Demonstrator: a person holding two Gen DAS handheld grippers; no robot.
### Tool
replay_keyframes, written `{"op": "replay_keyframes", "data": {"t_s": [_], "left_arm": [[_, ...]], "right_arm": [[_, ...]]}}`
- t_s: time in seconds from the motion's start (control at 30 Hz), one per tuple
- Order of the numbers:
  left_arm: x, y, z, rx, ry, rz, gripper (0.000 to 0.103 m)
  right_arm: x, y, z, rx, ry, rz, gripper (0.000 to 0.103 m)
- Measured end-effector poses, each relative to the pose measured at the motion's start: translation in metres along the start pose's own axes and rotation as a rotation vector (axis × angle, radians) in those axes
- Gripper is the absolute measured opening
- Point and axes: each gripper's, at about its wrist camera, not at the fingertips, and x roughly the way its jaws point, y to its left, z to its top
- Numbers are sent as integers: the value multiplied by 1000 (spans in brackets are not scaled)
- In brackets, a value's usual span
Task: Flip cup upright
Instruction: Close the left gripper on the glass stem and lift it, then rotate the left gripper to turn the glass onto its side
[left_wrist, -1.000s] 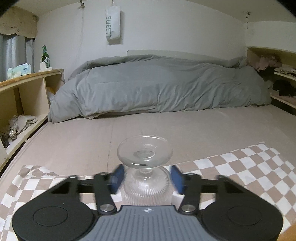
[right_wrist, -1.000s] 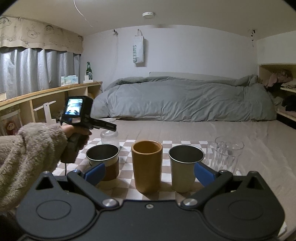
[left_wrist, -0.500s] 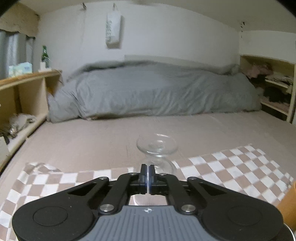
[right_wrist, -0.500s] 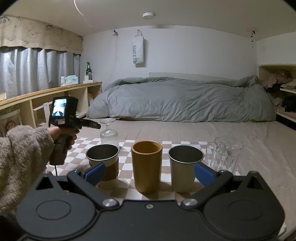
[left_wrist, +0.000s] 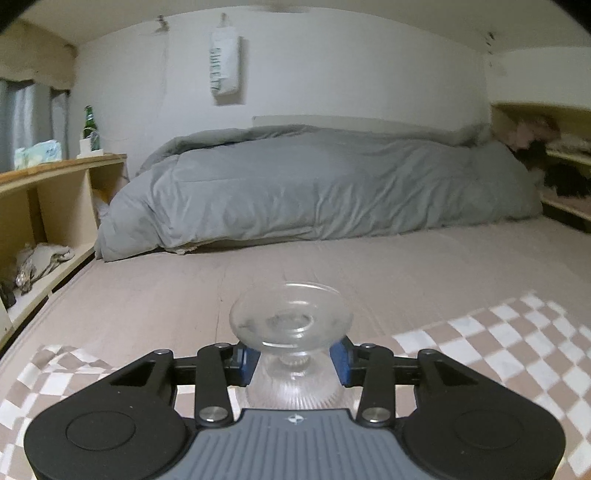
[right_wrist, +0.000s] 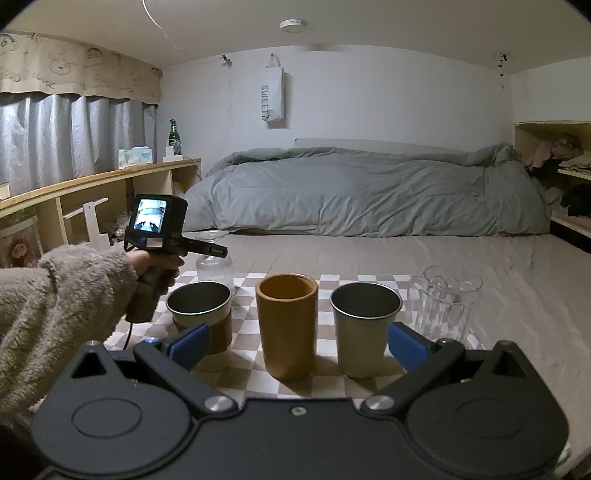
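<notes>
Left wrist view: the left gripper (left_wrist: 294, 363) has its blue fingers (left_wrist: 246, 362) on either side of the upside-down glass goblet (left_wrist: 291, 345), level with its stem just under the round foot. Whether the fingers press the glass or merely flank it I cannot tell. The goblet stands rim-down on the checkered cloth (left_wrist: 498, 354), at the far left of a row of cups in the right wrist view. The right gripper (right_wrist: 297, 341) is spread wide and holds nothing, near the brown cup (right_wrist: 287, 325). Risks, as I judge them: smooth, tapering glass may slip through the fingers when turned, and swinging it could strike the steel cup (right_wrist: 201, 314) just beside it.
</notes>
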Motion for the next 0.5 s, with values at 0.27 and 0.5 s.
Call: {"op": "replay_keyframes", "data": {"t_s": [0.27, 0.5], "left_arm": [[-25, 16, -7, -12, 0, -66, 19], [-85, 45, -32, -4, 27, -106, 19]], "right_arm": [[2, -1, 0, -4, 6, -10, 103], [1, 5, -1, -22, -10, -14, 103]]}}
